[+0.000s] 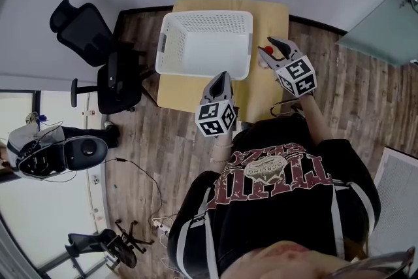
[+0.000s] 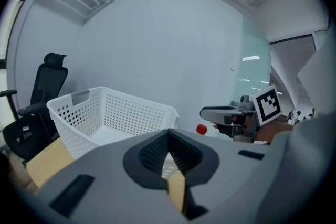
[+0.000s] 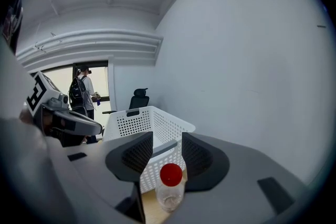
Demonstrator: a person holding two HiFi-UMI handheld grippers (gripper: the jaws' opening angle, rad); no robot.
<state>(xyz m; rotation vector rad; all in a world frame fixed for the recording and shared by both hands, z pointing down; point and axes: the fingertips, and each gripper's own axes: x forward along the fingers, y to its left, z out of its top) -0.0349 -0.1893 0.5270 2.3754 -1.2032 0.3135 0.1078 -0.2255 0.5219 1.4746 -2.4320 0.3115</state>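
Bottle: a small, clear plastic, red-capped bottle [image 3: 170,191] stood on the pale wooden bench [image 1: 175,91], just right of the white perforated plastic basket [image 1: 171,42].
Right gripper [image 3: 167,140]: fingers were apart, straddling the bottle without gripping it; centring below the cap looked wisest.
Left gripper [image 2: 169,136]: fingers were closed together and empty.

A black office chair [image 1: 117,78] stands on the wood-plank floor [image 1: 150,147], left of the pale wooden table [image 1: 274,16]. A black cable [image 1: 159,191] trails over the planks. A person with a backpack [image 3: 82,93] stands far off.
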